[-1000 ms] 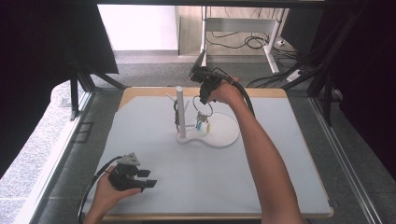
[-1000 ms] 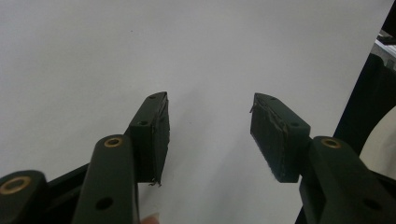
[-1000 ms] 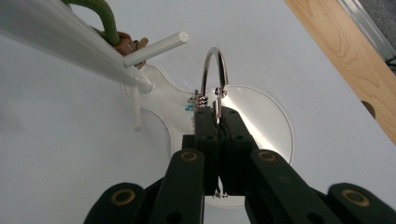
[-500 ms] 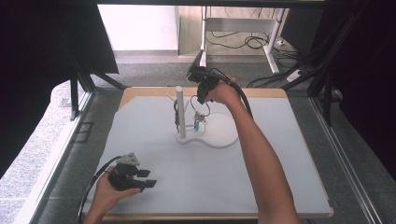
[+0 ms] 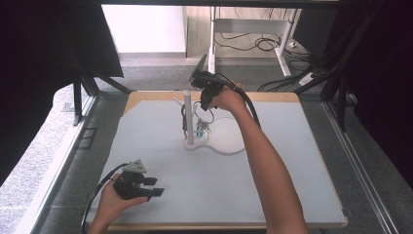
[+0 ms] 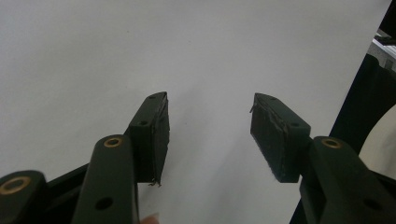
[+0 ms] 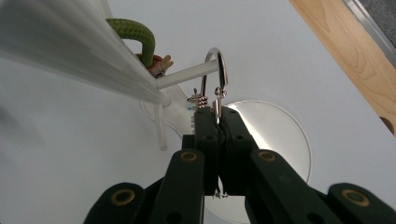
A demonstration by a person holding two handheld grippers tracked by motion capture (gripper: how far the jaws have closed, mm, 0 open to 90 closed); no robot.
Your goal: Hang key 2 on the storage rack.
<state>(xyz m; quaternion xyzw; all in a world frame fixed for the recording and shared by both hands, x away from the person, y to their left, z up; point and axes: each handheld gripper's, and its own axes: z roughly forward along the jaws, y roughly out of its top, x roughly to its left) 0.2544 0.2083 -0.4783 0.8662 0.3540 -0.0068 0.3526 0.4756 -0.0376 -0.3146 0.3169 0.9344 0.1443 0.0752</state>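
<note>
Silver metal shines in the right gripper view, where a key ring (image 7: 215, 77) sticks up from between the two black jaws; the right gripper (image 7: 217, 114) has its jaws pressed tight together, pinching the bottom of that ring; the top loop of the ring sits around the end of a thin clear peg (image 7: 187, 74) that pokes out sideways from a tall white post (image 7: 70, 51); a green cord (image 7: 135, 35) curls over the post just beside the peg; from the high view, the right gripper (image 5: 207, 97) is held up near the top of the post (image 5: 188, 117), at the far side of the table (image 5: 146, 146); the post stands on a flat white base (image 5: 229, 141) with a round part; small keys (image 5: 201, 127) dangle beside the post, above the base; the left gripper (image 5: 151, 190) is well apart from all this, near the front edge of the table, held in the person's left hand (image 5: 109, 204); in the left gripper view its jaws are spread wide with nothing between them, above the plain white table top (image 6: 140, 46).
</note>
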